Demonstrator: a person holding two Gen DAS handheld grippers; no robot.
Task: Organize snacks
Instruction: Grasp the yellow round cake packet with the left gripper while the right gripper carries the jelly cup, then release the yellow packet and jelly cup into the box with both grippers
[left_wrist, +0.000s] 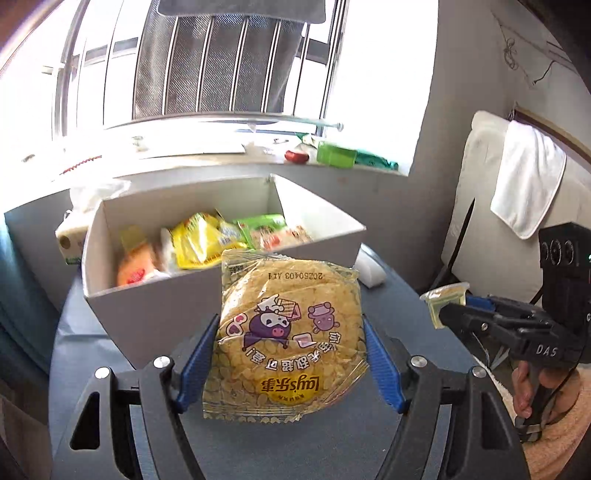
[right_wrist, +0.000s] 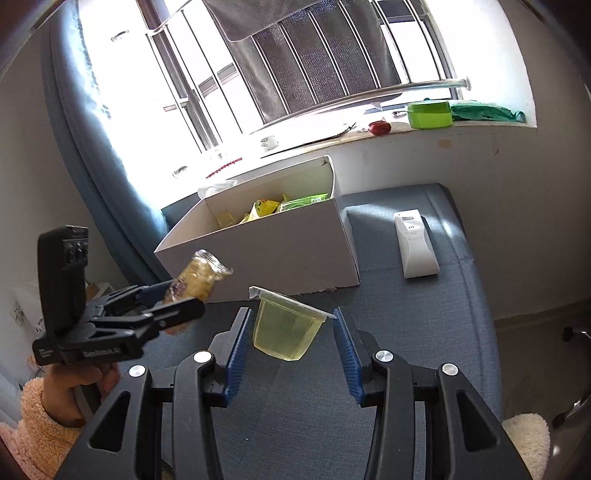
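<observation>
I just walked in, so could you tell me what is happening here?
A person is sorting snacks. The left tool grips a Lay's packet; the right tool holds a yellow jelly cup. Both hang above the blue table, just short of the white box already holding snacks.

Both cams sit right behind their blue-padded fingers (left_wrist: 380, 365), aimed at the window. They share the open white cardboard box (left_wrist: 155, 314) mid-frame: close in the left view, farther off upper centre in the right (right_wrist: 266, 251).
</observation>
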